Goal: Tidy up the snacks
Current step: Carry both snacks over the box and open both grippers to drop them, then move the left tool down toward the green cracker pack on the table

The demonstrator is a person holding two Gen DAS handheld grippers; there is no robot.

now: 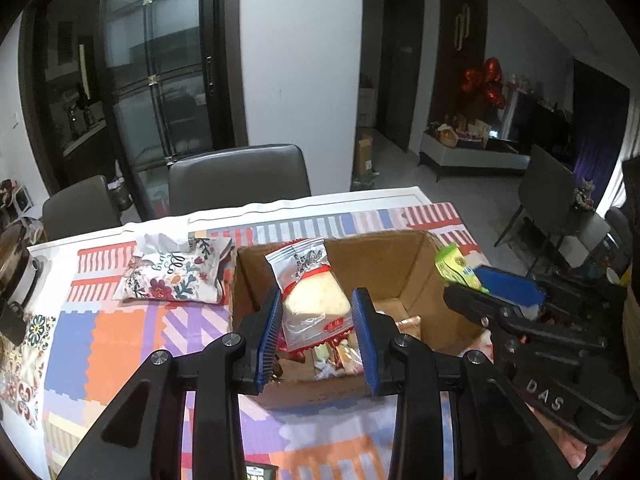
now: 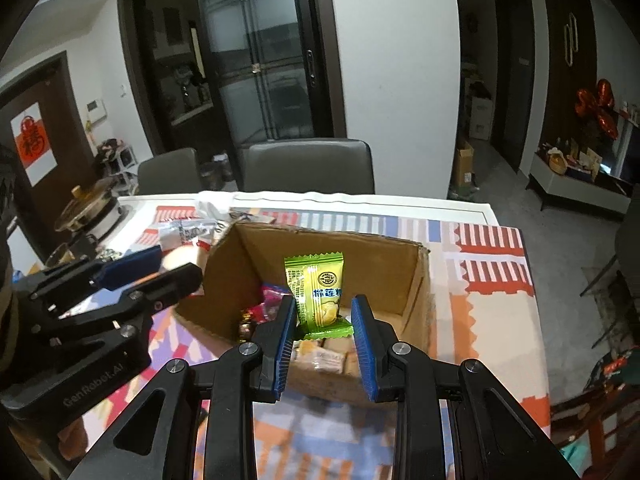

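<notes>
The table (image 1: 72,344) carried a mat with coloured stripes, and in the middle of it stood an open cardboard box (image 1: 404,264), brown, with its flaps up. The box looked light and not very stiff, so I judge that a push on its wall would slide it on the mat. Loose wrapped sweets (image 2: 324,356) lay on its bottom. A flowered tissue pouch (image 1: 172,276) rested on the mat just beside the left wall of the box.

The left gripper (image 1: 316,328) was over the near part of the box, and its blue pads were closed on a pastry packet (image 1: 312,292) with clear film and red printed ends. The pale cake inside seemed soft and easy to crush, and the film slippery; the pads pressed the packet at its sides, around the cake. A hold on the crimped end would be safer for the cake, in my opinion.

The right gripper (image 2: 325,324) was also above the box and carried a green durian candy packet (image 2: 318,292). The left pad touched the edge of the packet, but on the right side a gap showed, so I cannot tell if it was really clamped. This packet looked small, light and flat, with smooth foil, and could slip out easily.
</notes>
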